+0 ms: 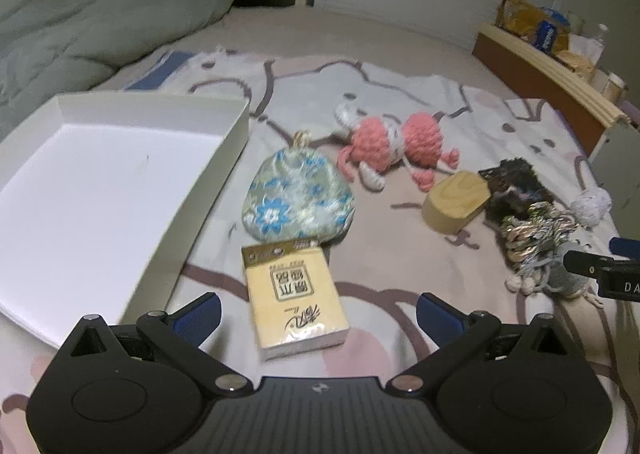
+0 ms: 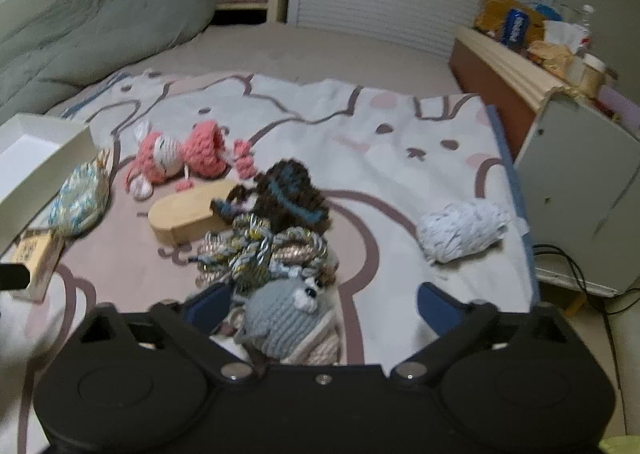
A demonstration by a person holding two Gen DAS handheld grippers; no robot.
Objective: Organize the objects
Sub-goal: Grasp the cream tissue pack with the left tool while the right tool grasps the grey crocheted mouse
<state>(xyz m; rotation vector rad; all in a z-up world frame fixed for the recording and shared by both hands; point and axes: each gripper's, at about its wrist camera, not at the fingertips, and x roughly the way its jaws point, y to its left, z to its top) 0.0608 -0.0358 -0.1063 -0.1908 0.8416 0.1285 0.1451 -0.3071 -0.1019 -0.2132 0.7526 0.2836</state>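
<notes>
My left gripper (image 1: 320, 310) is open over the bed, and a yellow tissue pack (image 1: 294, 300) lies between its fingers with neither pad touching it. Beyond the pack lie a blue floral pouch (image 1: 298, 197), a pink knitted toy (image 1: 384, 141) and a wooden block (image 1: 456, 199). A white open box (image 1: 236, 125) sits to the left. My right gripper (image 2: 324, 304) is open, low over a grey knitted toy (image 2: 280, 318) that lies nearer its left finger. Just past it are a twisted yarn bundle (image 2: 264, 250) and a dark knitted piece (image 2: 292, 193).
A white pompom (image 2: 460, 230) lies to the right on the bunny-print blanket (image 2: 400, 125). A grey-green quilt (image 1: 80, 13) is heaped at the back left. A cluttered bedside shelf (image 2: 512, 65) and a grey cabinet (image 2: 580, 189) stand past the bed's right edge.
</notes>
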